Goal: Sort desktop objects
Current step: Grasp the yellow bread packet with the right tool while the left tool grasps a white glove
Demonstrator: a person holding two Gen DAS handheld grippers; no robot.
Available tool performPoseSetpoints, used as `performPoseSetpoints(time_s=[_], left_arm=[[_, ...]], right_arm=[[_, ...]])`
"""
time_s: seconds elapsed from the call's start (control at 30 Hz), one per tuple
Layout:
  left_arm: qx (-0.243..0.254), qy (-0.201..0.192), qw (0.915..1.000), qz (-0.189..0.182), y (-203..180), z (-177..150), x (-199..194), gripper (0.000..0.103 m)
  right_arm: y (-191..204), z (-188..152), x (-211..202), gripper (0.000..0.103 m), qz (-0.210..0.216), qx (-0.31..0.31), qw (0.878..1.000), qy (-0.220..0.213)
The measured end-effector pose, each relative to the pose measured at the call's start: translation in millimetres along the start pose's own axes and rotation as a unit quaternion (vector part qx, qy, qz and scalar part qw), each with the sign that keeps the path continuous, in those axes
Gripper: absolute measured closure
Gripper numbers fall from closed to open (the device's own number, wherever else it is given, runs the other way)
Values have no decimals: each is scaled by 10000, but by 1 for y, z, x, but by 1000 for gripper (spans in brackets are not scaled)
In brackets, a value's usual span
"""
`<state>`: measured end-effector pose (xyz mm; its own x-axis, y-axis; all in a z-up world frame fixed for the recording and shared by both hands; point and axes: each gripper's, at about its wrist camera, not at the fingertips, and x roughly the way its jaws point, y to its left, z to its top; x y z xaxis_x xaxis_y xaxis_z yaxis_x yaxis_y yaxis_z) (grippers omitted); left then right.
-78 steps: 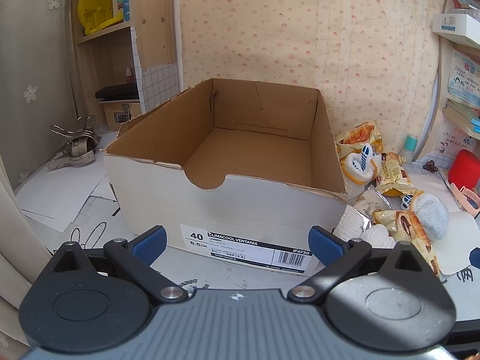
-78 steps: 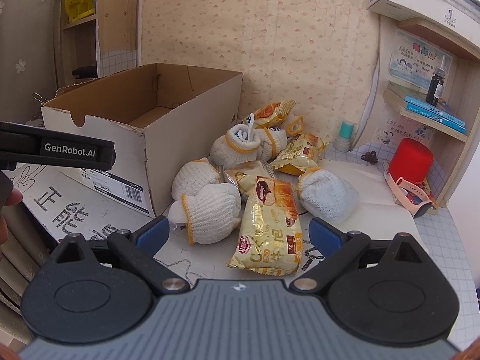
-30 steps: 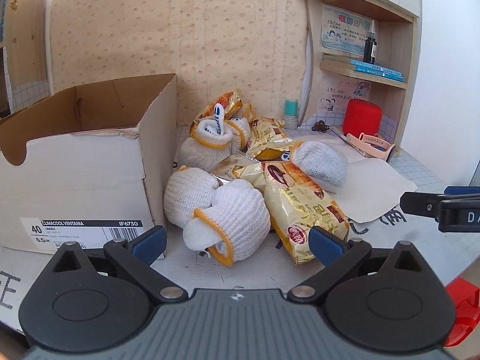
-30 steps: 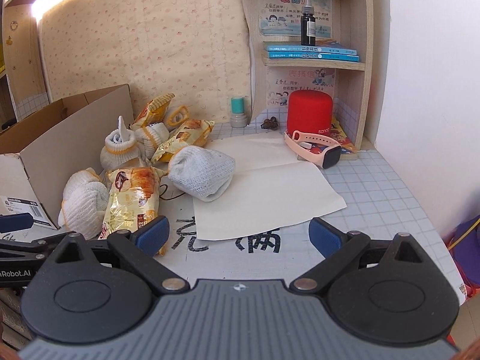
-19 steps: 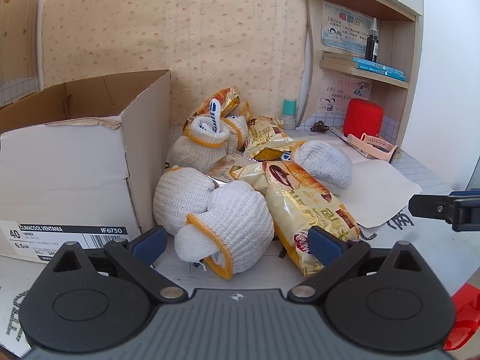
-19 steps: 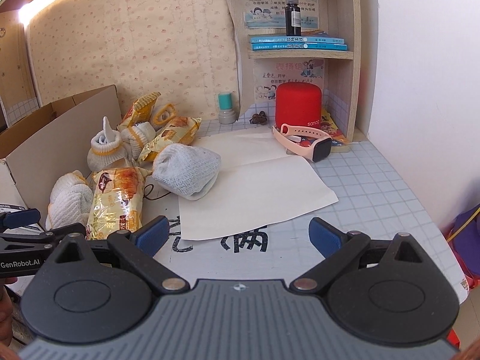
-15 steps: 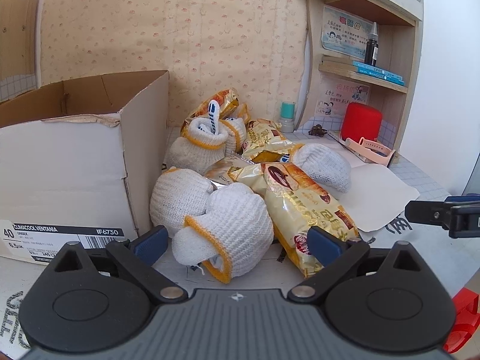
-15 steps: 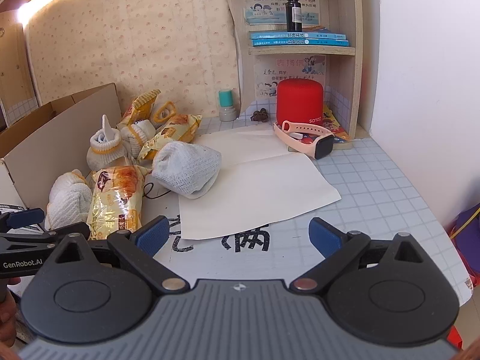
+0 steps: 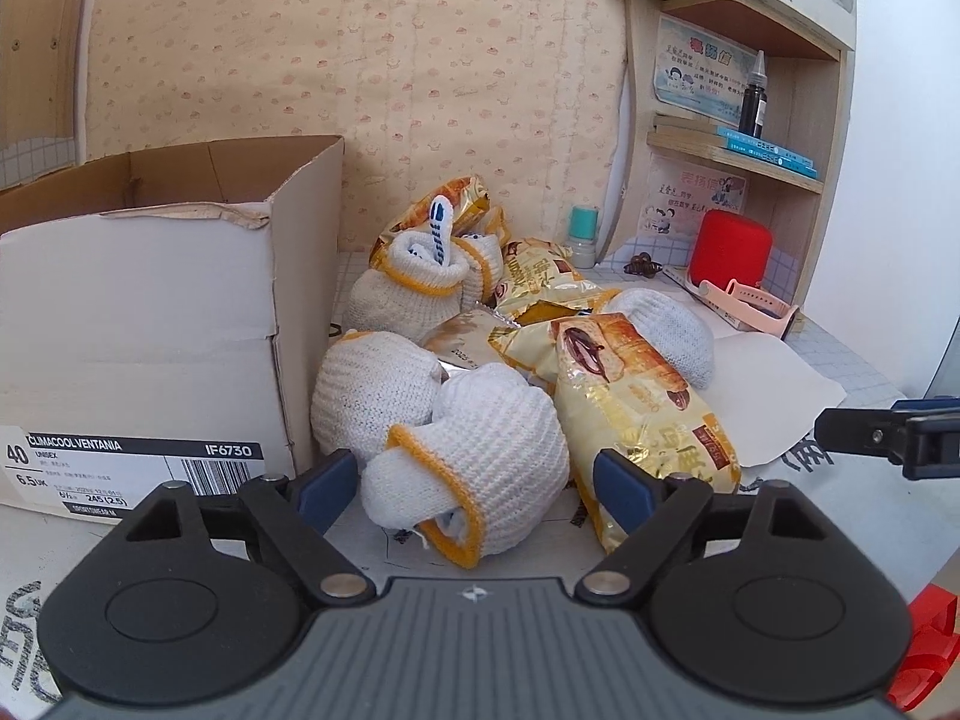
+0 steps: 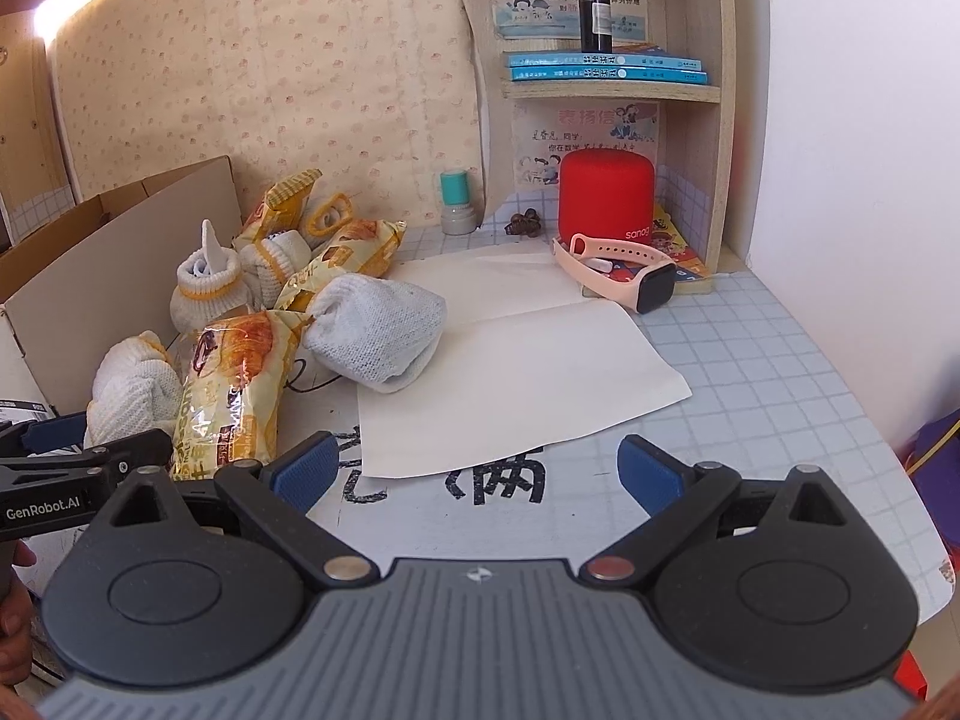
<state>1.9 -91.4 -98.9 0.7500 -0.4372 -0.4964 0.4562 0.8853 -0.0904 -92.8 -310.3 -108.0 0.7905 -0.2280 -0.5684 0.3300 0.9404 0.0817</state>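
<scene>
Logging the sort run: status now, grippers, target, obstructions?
Left hand-held gripper closing around glove bundle, pads not yet on it. Right hand-held gripper open, empty. Snack bag leans alongside.

On the worktop lie 5 rolled white knit gloves (image 9: 480,468) with orange cuffs, heaped with what look like 4 yellow snack packets (image 9: 630,414), partly hidden. There is 1 cardboard box (image 9: 150,324) at left, 1 paper sheet (image 10: 510,360), 1 red cylinder (image 10: 606,198), 1 pink watch (image 10: 618,270) and 1 teal-capped stamp (image 10: 457,204). The shelf holds 2 blue books (image 10: 606,67) and 1 dark bottle (image 10: 594,6).
</scene>
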Motion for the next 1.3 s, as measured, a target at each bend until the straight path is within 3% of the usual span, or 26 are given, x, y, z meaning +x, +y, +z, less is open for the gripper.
performPoseSetpoints(time_s=[0.17, 0.27, 0.43, 0.53, 0.63, 0.8, 1.0, 1.3], left_arm=[[-89, 0, 9998, -181, -6, -6, -5, 16], [-70, 8, 9995, -297, -13, -6, -4, 22], [-212, 10, 9995, 244, -8, -2, 3, 25], [-500, 134, 9986, 123, 6, -2, 7, 26], [-487, 165, 9986, -88, 4, -2, 7, 40], [-223, 170, 9995, -133, -12, -4, 9, 48], [-245, 120, 9995, -169, -10, -1, 14, 69], [-266, 4, 9995, -173, -5, -1, -7, 71]], right_arm=[[0, 1, 0, 6, -7, -22, 10000, -3], [-2, 1, 1, 6, -39, 21, 10000, 9], [-3, 1, 1, 6, -49, 25, 10000, 15], [-4, 2, 0, 6, -62, 24, 10000, 8], [-6, 2, -1, 6, -83, 57, 9999, -8], [-6, 1, 0, 6, -85, 97, 9999, 24], [-4, 1, -1, 6, -78, 54, 10000, 14], [12, 0, -3, 6, 167, -122, 9998, 40]])
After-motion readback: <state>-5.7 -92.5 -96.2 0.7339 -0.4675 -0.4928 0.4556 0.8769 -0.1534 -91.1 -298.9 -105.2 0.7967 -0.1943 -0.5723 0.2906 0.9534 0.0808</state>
